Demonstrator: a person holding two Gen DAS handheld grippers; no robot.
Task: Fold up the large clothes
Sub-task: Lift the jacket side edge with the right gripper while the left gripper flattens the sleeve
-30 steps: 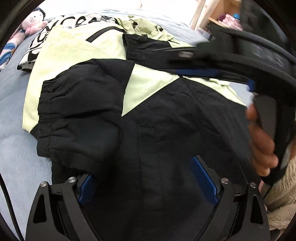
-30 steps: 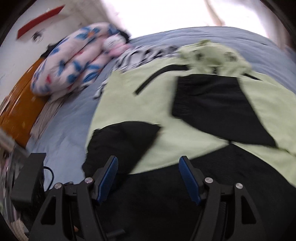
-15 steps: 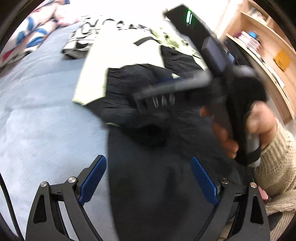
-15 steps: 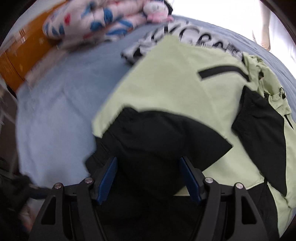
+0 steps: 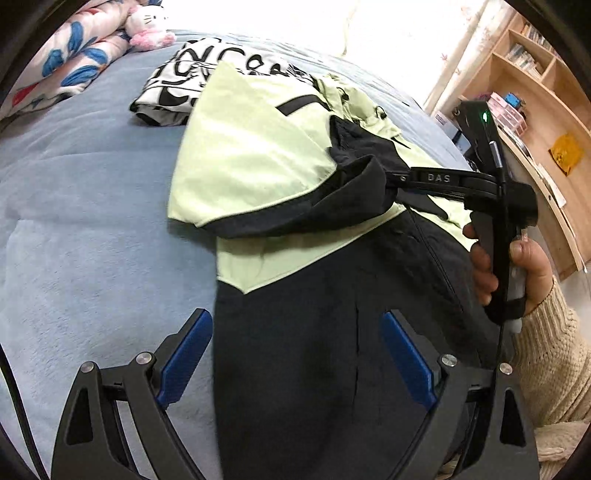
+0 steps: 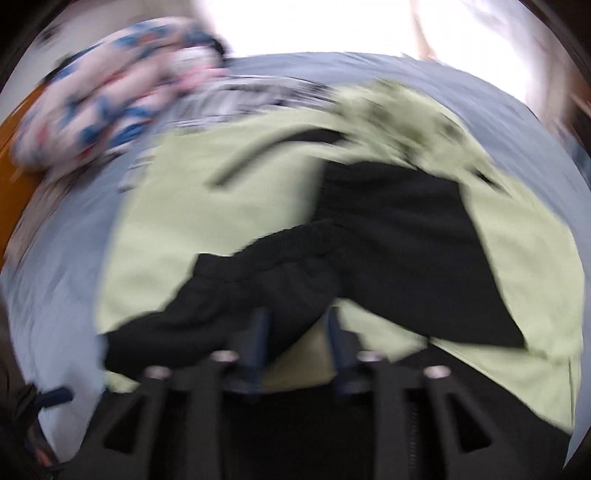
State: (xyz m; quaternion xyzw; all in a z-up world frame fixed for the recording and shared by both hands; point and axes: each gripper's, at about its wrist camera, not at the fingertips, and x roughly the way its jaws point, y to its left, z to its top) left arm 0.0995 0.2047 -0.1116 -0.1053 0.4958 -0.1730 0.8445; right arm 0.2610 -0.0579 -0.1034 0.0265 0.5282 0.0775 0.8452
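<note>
A pale-green and black jacket (image 5: 258, 155) lies on the blue bed. My left gripper (image 5: 295, 354) is open and empty, low over the jacket's black lower body (image 5: 314, 350). My right gripper (image 6: 297, 332) is shut on the black sleeve cuff (image 6: 258, 291) and holds it lifted over the jacket's front. In the left wrist view the right gripper (image 5: 391, 181) reaches in from the right, and the sleeve (image 5: 314, 210) hangs from it across the green chest. The right wrist view is motion-blurred.
A black-and-white printed garment (image 5: 177, 88) lies beyond the jacket. A floral pillow (image 5: 62, 66) and a pink plush toy (image 5: 147, 26) sit at the bed's far left. Wooden shelves (image 5: 535, 92) stand to the right. Blue blanket (image 5: 74, 221) spreads left.
My right gripper has closed on the black sleeve cuff and lifted it across the jacket. My left gripper has stayed open and pulled back over the black lower body.
</note>
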